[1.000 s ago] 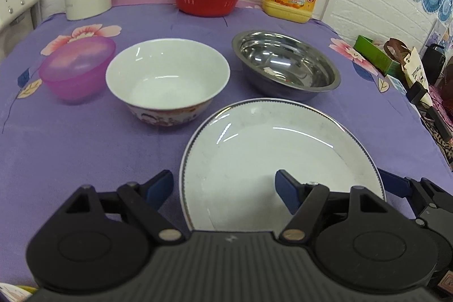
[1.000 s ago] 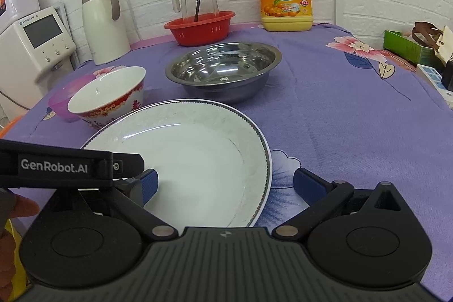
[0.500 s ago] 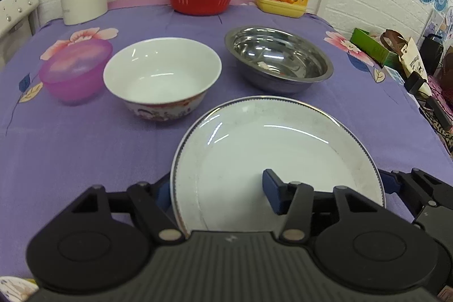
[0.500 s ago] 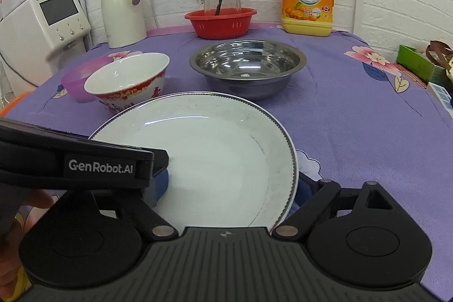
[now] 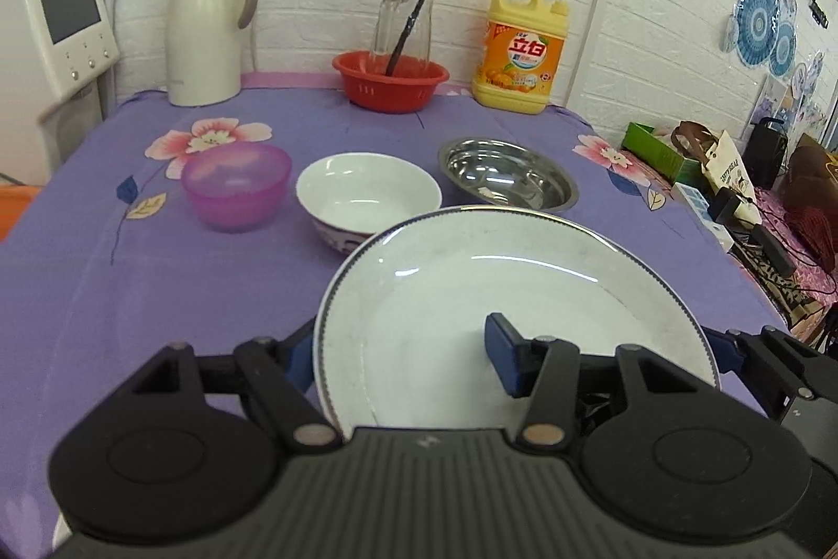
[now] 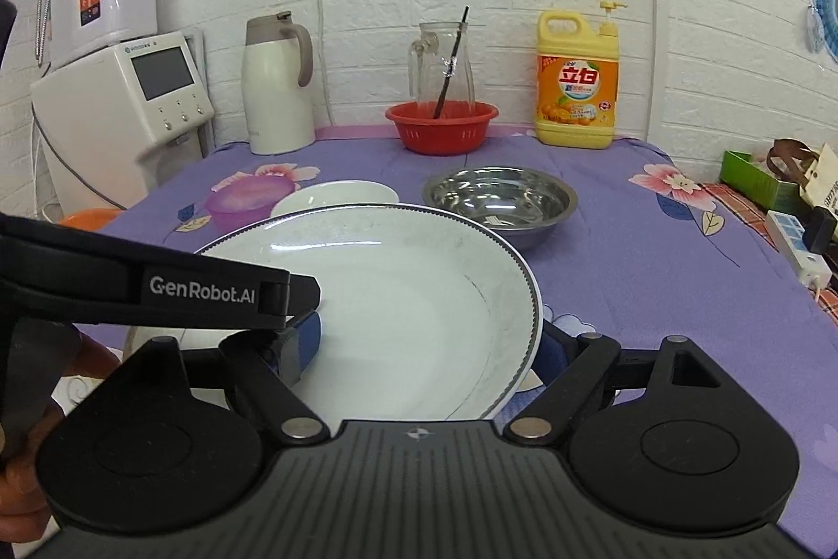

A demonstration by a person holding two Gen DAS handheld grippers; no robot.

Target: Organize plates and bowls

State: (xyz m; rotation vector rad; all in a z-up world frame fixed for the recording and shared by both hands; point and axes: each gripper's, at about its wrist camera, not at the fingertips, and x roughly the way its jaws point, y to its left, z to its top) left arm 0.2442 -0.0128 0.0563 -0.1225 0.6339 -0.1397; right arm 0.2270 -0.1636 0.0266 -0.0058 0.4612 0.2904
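A large white plate (image 5: 497, 297) with a dark rim hangs tilted above the purple tablecloth (image 5: 105, 297), held from both sides. My left gripper (image 5: 400, 360) is shut on its left rim, one blue pad inside the plate and the other outside. On the opposite edge of the plate (image 6: 408, 286) my right gripper (image 6: 427, 349) is shut in the same way. Behind the plate stand a purple plastic bowl (image 5: 235, 182), a white ceramic bowl (image 5: 366, 192) and a steel bowl (image 5: 508, 174), all on the cloth. The plate's near rim is hidden behind the gripper bodies.
Along the back wall stand a white thermos jug (image 5: 207, 30), a red basket (image 5: 390, 79) holding a glass pitcher, and a yellow detergent bottle (image 5: 521, 51). A white appliance (image 5: 52, 30) is at the left. Boxes, bags and a power strip crowd the right table edge (image 5: 733, 203).
Both grippers closed on the plate's opposite rims and lifted it off the cloth. The bowls now sit lower and farther off in both views.
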